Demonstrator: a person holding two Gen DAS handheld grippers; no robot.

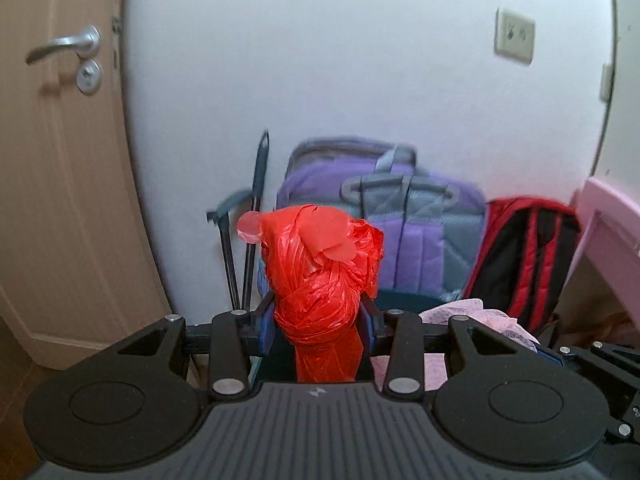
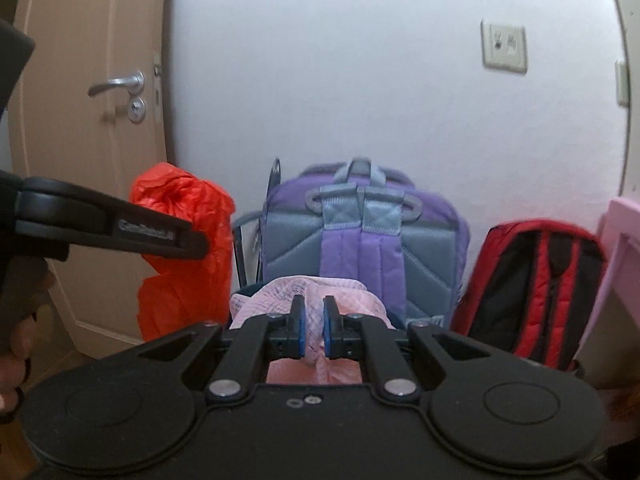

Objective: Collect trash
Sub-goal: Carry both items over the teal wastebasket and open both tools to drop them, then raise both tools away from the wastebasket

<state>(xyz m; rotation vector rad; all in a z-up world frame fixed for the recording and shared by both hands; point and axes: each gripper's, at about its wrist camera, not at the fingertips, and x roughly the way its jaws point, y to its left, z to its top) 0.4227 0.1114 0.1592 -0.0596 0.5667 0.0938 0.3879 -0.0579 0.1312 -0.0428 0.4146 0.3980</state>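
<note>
My left gripper [image 1: 318, 320] is shut on a tied red plastic trash bag [image 1: 320, 276], whose knotted top sticks up above the fingers. The red bag also shows in the right wrist view [image 2: 184, 248], hanging at the left behind the left gripper's black arm [image 2: 108, 226]. My right gripper [image 2: 313, 326] is shut on a fold of a pink plastic bag [image 2: 280, 292] that lines a dark bin below; the bin is mostly hidden. The pink bag also shows in the left wrist view [image 1: 476, 316].
A purple and grey backpack [image 2: 364, 248] and a red and black backpack [image 2: 536, 288] lean on the white wall. A beige door [image 2: 92, 120] stands at the left. Dark thin poles [image 1: 252, 232] lean beside the purple backpack. Pink furniture [image 2: 620, 240] is at the right.
</note>
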